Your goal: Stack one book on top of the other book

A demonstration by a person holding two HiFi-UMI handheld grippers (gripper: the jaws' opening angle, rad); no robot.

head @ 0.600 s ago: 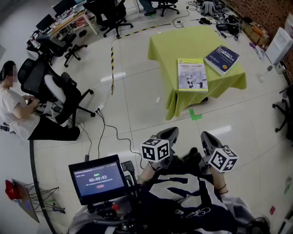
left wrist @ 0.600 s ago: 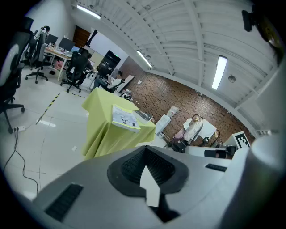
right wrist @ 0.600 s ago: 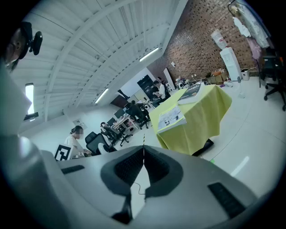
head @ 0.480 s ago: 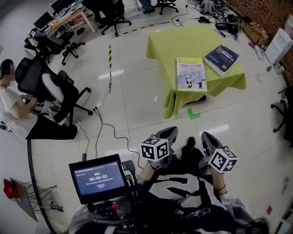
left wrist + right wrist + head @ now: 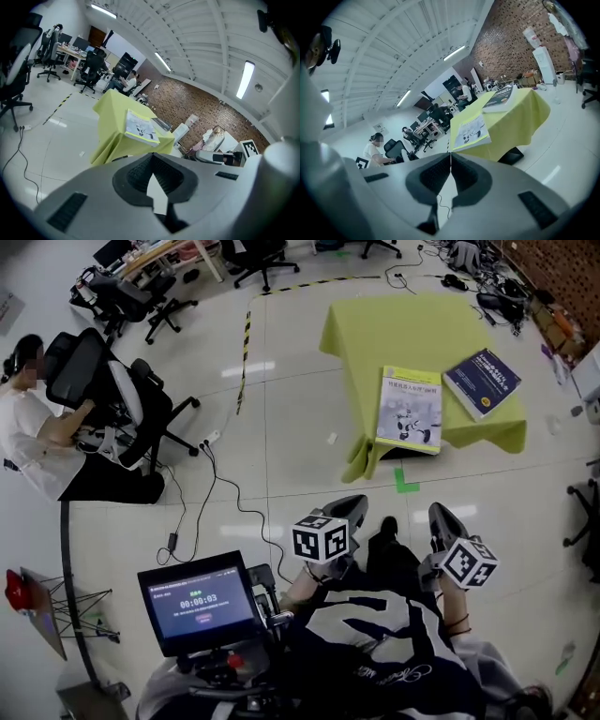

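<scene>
Two books lie apart on the table under a yellow-green cloth (image 5: 394,329). A white-and-yellow book (image 5: 410,409) sits at the near edge, and a dark blue book (image 5: 482,382) lies to its right. Both grippers are held close to the body, well short of the table, over the floor. My left gripper (image 5: 352,508) is shut and empty, and so is my right gripper (image 5: 440,516). The left gripper view shows its closed pads (image 5: 140,174) below the white-and-yellow book (image 5: 139,126). In the right gripper view both the white-and-yellow book (image 5: 471,131) and the blue book (image 5: 499,98) lie beyond the closed pads (image 5: 464,174).
A seated person (image 5: 33,427) and office chairs (image 5: 117,409) are at the left. A cable (image 5: 220,493) runs across the floor. A green tape mark (image 5: 405,481) sits before the table. A small screen (image 5: 199,601) hangs at my front left. Cluttered cables (image 5: 469,268) lie behind the table.
The head view has shifted: the table and books now sit a little further right and lower. Both grippers stay shut near the body, the right one slightly further right.
</scene>
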